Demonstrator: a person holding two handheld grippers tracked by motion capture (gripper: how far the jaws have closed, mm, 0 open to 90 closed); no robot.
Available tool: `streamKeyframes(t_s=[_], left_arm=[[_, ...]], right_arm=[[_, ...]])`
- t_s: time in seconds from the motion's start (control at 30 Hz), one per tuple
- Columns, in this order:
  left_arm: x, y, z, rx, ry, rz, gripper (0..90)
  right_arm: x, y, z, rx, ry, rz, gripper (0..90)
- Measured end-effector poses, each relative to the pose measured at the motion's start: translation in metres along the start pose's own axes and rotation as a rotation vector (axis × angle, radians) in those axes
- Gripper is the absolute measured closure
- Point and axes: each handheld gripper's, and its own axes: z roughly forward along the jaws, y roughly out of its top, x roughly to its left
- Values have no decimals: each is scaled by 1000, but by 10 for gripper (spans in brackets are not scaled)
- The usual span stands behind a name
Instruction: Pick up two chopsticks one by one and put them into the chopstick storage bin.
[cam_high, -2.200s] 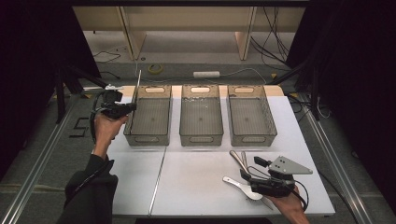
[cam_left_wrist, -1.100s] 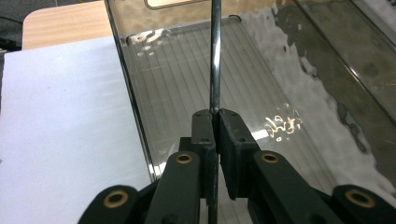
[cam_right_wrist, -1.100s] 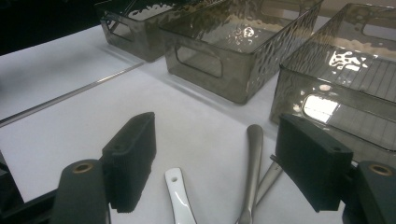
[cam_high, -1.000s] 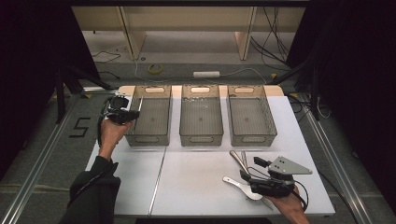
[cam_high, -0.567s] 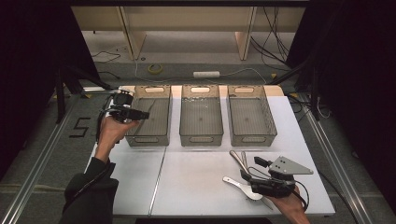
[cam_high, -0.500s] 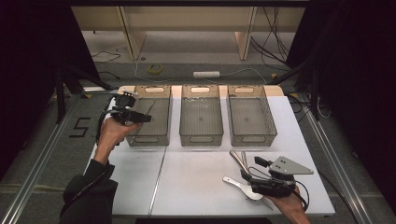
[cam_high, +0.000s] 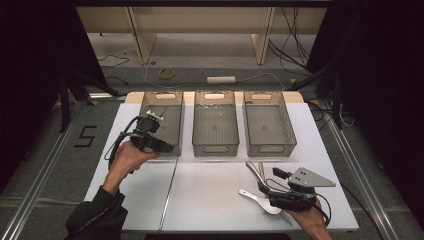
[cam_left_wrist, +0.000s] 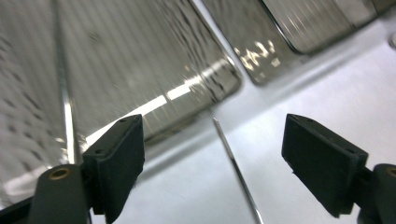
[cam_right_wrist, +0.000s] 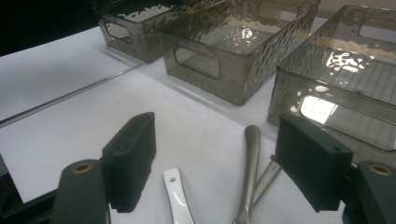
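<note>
Floor marking: a dark numeral "5" (cam_high: 86, 136) on the grey floor left of the table (cam_high: 220, 200)
Bins, utensils, grippers: no lettering, label or brand that can be read

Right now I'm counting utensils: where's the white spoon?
High view: the white spoon lies on the table's near right, beside the metal utensils, at the right gripper.

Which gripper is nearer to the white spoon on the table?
The right gripper: it hovers over the white spoon. The left gripper is far across the table, at the left bin.
</note>
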Motion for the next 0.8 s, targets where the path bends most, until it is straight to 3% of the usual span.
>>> streamKeyframes(t_s=[0.23, 0.33, 0.47, 0.8], left_arm=[[-19, -12, 6, 93, -6, 50, 201], [-23, -19, 12, 141, 4, 67, 211], [-24, -31, 18, 195, -16, 73, 245], [-38, -55, 22, 271, -34, 103, 286]], right_arm=[[0, 0, 0, 1, 0, -1, 299], [0, 0, 0, -1, 1, 0, 299], [0, 0, 0, 3, 3, -3, 299], [1, 0, 1, 8, 5, -4, 299]])
